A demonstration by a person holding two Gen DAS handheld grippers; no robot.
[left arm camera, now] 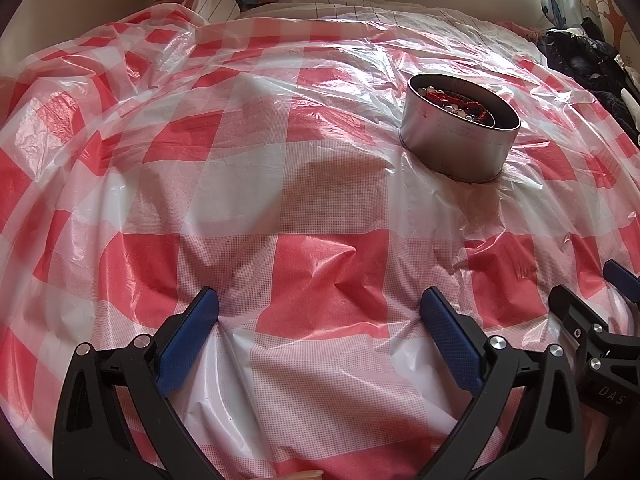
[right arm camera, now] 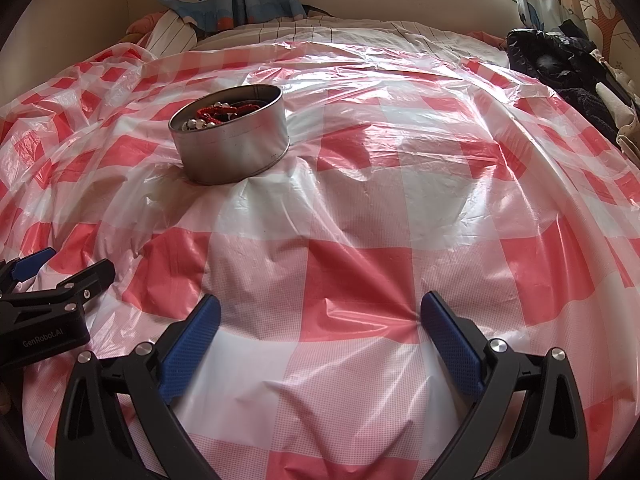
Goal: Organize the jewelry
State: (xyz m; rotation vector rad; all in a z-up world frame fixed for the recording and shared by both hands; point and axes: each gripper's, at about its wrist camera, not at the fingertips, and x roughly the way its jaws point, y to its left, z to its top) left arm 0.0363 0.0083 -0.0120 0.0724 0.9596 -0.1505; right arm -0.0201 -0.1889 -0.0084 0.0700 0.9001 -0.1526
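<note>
Low over checkered plastic sheet (left arm camera: 320, 200), your left claw (left arm camera: 319, 308) spread wide, holding nothing; right claw (right arm camera: 320, 312) same, just beside it. Round metal tin (right arm camera: 231, 136) upright ahead, between both claws' lines, well apart from fingertips; red cord and beads (right arm camera: 224, 114) piled inside. Bare sheet all round tin. Dark clothing (right arm camera: 568, 64) at far right edge of bed.

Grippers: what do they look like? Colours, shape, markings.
Both match. The left gripper and the right gripper have matte black plastic frames with triangular cut-outs, silver pivot screws, and jaws faced with blue dotted-texture pads. Side on from the right wrist, the left body reads "GenRobot.AI"; from the left wrist, the right body shows "DAS". No cables or sleeves visible.
</note>
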